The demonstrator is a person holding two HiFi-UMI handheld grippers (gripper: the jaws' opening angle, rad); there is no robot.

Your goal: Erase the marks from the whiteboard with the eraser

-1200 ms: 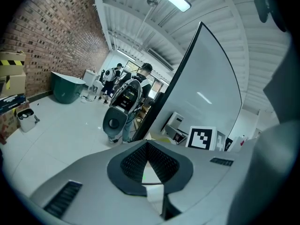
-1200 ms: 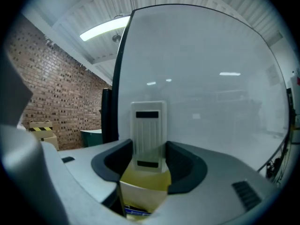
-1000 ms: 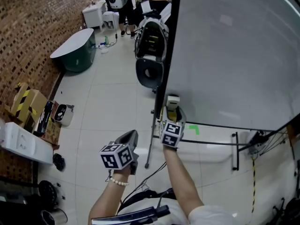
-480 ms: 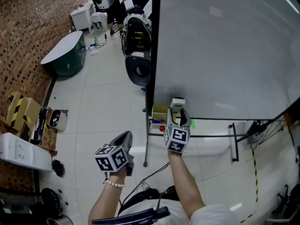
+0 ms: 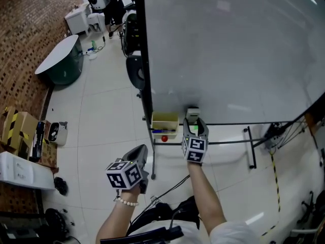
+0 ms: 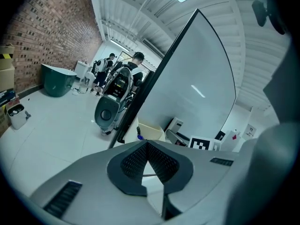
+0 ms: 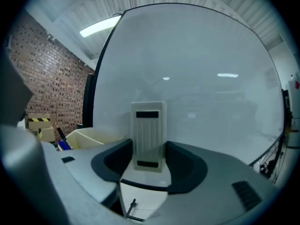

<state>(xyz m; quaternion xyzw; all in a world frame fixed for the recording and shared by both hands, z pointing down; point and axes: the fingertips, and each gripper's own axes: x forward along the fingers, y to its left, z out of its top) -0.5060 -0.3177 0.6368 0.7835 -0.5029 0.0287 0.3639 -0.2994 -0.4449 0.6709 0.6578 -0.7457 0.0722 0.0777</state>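
The big whiteboard (image 5: 228,50) fills the upper right of the head view; its surface (image 7: 197,78) shows no marks that I can make out. My right gripper (image 5: 192,122) is shut on the cream eraser (image 7: 148,135), which stands upright between the jaws with its far face against the board near the lower edge. The eraser (image 5: 191,113) pokes out above the marker cube. My left gripper (image 5: 140,154) hangs lower and to the left, over the floor, jaws closed together with nothing in them (image 6: 147,159).
A cream tray (image 5: 165,123) with markers hangs at the board's lower left corner. The black stand frame (image 5: 148,136) runs down beside it. Floor left holds a green table (image 5: 60,60), boxes (image 5: 15,126) and a black machine (image 6: 111,111). People stand at the far back.
The view has shifted, so the board's left edge and the tray now sit further left. My right gripper with the eraser has slid rightwards along the board's bottom, past the tray.
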